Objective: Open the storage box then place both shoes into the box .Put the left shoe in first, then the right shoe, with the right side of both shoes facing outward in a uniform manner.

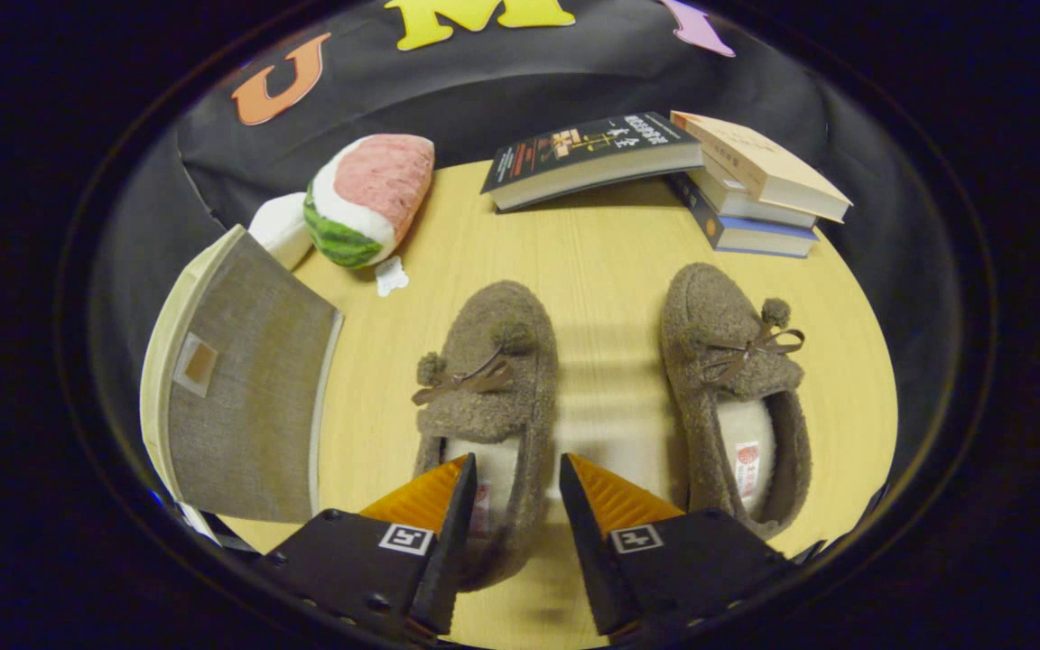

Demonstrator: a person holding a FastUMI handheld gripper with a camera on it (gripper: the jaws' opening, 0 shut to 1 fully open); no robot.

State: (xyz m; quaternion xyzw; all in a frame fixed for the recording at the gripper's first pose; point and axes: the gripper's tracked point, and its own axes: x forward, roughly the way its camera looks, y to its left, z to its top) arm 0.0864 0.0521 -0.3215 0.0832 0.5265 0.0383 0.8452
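Observation:
Two brown fleecy slippers with bows and pompoms lie side by side on the round wooden table (615, 262), toes pointing away from me. My gripper (517, 460) is open over the heel end of the left slipper (488, 379). One finger hangs over its cream insole, the other just outside its right side wall, so the wall lies between them without being pinched. The right slipper (732, 361) lies apart, ahead of the fingers to the right. The storage box (240, 388), grey fabric with cream edging and a small label window, stands left of the slippers, its flap down.
A watermelon-slice plush (366, 199) and a white object (281, 226) lie beyond the box. At the table's far side a black book (588, 149) leans against a stack of books (755, 181). Bare tabletop separates the two slippers.

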